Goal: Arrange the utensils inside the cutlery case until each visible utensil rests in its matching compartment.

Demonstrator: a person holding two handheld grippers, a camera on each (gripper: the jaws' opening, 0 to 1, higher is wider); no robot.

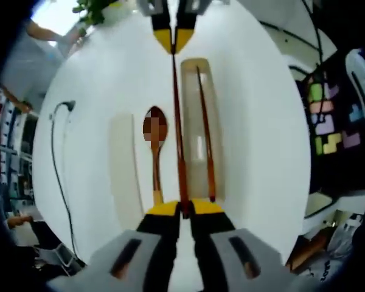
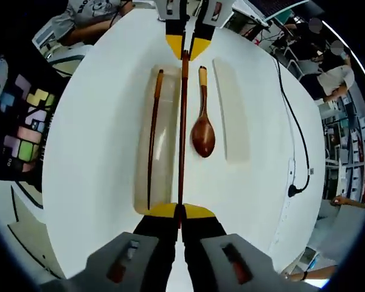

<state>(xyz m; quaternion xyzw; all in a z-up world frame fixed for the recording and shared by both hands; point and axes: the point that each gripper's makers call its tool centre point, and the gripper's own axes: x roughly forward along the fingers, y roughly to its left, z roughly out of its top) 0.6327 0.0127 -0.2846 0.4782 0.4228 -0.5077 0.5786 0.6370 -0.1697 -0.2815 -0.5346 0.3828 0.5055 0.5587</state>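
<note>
Left gripper (image 1: 182, 208) and right gripper (image 2: 180, 210) each clamp one end of a chopstick (image 2: 182, 131) above the white counter (image 2: 97, 152). Second chopstick (image 2: 152, 137) lies in case (image 2: 164, 152); spoon (image 2: 202, 131) beside it, lid (image 2: 230, 109) further out. No readable writing.

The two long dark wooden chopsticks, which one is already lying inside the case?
The curved-looking dark wooden chopstick lies inside the pale translucent case. The other chopstick is gripped at both ends by the left gripper and right gripper.

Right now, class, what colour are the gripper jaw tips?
Yellow, clearest in the right gripper view on the right gripper.
</note>
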